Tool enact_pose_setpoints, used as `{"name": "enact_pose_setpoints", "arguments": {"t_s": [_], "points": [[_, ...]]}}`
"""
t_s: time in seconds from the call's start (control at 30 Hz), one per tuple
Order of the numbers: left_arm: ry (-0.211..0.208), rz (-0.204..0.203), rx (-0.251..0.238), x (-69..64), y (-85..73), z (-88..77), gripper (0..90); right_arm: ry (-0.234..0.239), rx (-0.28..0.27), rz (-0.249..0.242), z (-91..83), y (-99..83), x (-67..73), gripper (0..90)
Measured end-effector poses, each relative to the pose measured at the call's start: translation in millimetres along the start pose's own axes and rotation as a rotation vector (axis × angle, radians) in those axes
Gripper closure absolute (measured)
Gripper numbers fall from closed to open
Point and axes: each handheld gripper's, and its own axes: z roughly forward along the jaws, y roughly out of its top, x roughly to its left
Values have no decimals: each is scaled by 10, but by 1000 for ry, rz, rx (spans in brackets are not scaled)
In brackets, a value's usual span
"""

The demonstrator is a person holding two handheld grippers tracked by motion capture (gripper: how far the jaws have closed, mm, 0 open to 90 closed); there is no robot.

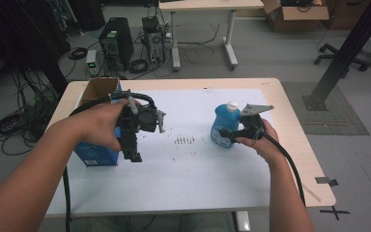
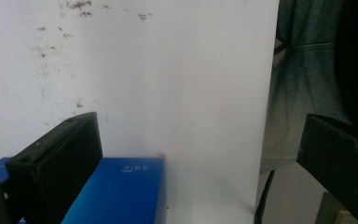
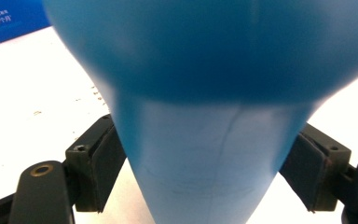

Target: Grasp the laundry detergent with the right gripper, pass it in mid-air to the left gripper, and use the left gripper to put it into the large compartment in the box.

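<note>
The right claw (image 1: 232, 133) grips the blue plastic bottle (image 1: 222, 126) low down, so it may tip, while the left claw (image 1: 131, 145) hangs open.

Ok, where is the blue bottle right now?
In the high view the blue bottle stands right of centre on the white sheet, clamped by the right gripper, across from the blue box.

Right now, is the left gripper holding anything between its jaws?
No. In the left gripper view the left gripper has its jaws wide apart, with white table cover showing between them.
</note>
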Motion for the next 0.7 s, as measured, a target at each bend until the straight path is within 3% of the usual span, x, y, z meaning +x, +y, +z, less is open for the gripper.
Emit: {"name": "enact_pose_setpoints", "arguments": {"t_s": [0.13,0.6,0.7], "points": [[-1,-2,-1,0,-3,3,2,6,-1,2,9,1,0,229],[0,-4,-3,-2,-9,1,2,-13,-16,-30,65,-4,32,430],[0,-3,-2,-1,-7,4,2,-10,-22,-38,67,-11,25,438]]}}
